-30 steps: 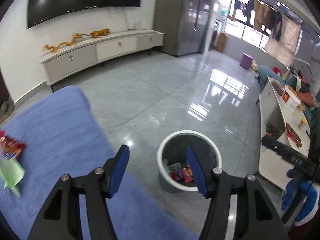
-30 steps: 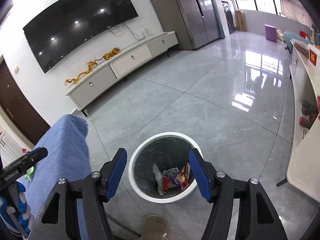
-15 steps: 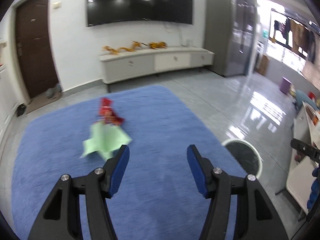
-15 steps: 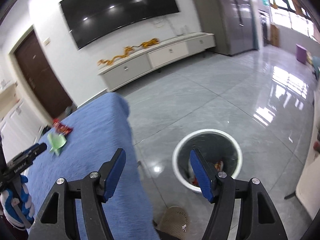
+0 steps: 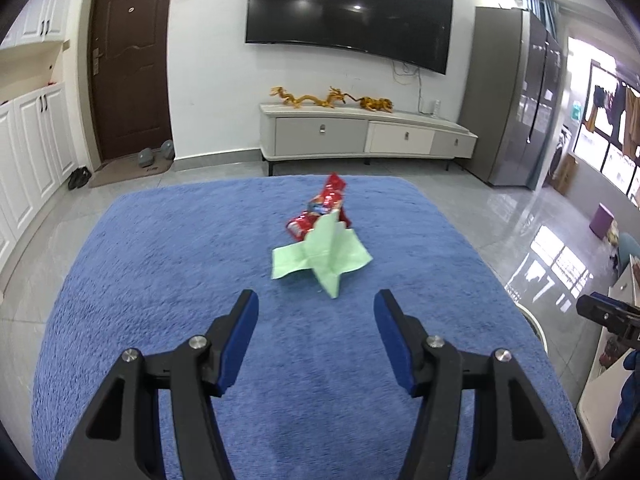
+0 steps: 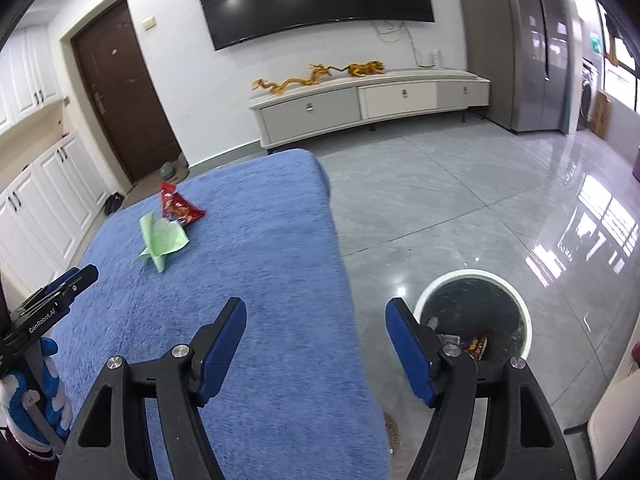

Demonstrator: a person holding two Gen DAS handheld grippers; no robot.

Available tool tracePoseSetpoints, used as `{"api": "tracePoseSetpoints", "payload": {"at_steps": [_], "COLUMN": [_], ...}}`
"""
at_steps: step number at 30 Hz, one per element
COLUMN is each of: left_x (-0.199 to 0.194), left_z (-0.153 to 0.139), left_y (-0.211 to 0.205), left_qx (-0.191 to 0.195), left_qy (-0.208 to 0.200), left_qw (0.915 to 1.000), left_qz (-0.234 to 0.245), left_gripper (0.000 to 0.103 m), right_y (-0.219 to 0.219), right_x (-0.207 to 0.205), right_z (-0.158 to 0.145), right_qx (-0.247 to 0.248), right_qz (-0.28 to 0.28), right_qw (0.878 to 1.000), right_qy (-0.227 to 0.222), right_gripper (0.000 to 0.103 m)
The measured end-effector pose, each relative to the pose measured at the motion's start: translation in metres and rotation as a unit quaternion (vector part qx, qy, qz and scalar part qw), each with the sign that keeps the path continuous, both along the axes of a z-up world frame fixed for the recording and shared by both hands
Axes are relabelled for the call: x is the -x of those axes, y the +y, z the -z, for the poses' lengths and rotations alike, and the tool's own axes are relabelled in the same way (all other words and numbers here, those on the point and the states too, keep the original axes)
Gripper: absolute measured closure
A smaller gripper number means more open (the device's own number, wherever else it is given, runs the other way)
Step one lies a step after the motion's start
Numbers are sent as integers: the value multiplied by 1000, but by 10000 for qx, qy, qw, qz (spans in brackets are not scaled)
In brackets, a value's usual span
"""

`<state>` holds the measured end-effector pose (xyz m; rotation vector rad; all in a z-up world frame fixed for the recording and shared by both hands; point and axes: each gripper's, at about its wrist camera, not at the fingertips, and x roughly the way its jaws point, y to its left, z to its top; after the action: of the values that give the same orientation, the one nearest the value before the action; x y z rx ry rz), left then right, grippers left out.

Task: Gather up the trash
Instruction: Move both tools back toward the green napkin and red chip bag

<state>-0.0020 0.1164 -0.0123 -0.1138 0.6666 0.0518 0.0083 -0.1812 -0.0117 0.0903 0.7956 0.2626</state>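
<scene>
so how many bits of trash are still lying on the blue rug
2. A green paper lies near the middle of the rug, and a red snack wrapper sits just behind it, touching it. Anything tucked under the paper would be hidden.

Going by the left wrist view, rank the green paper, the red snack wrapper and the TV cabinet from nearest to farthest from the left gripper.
From the left gripper:
1. Green paper, just ahead on the blue cloth.
2. Red snack wrapper, touching the paper's far side.
3. TV cabinet, against the far wall.

Bright daylight from windows point(image 5: 608, 148), glare on floor point(image 6: 592, 232); fisheye-bent edges, slight blur.
</scene>
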Motion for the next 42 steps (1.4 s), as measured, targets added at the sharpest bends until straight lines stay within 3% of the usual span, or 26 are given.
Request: {"api": "tracePoseSetpoints", "payload": {"at_steps": [12, 22, 42], "left_x": [7, -8, -46], "left_z": [5, 12, 39], "left_y": [21, 25, 8], "left_qx": [19, 37, -97], "left_qy": [-26, 99, 533], "left_qw": [9999, 9999, 9984], "left_qz": [-134, -91, 127], "left_gripper": [44, 42, 42], "right_y": [44, 56, 35], "right_x": [-9, -25, -58], "right_z": [7, 16, 41], "right_qx": [175, 177, -79], "right_qz": [-249, -343, -247], "right_qw": [9995, 9990, 9985], "right_qy": [116, 231, 485], "right_gripper": [31, 30, 30]}}
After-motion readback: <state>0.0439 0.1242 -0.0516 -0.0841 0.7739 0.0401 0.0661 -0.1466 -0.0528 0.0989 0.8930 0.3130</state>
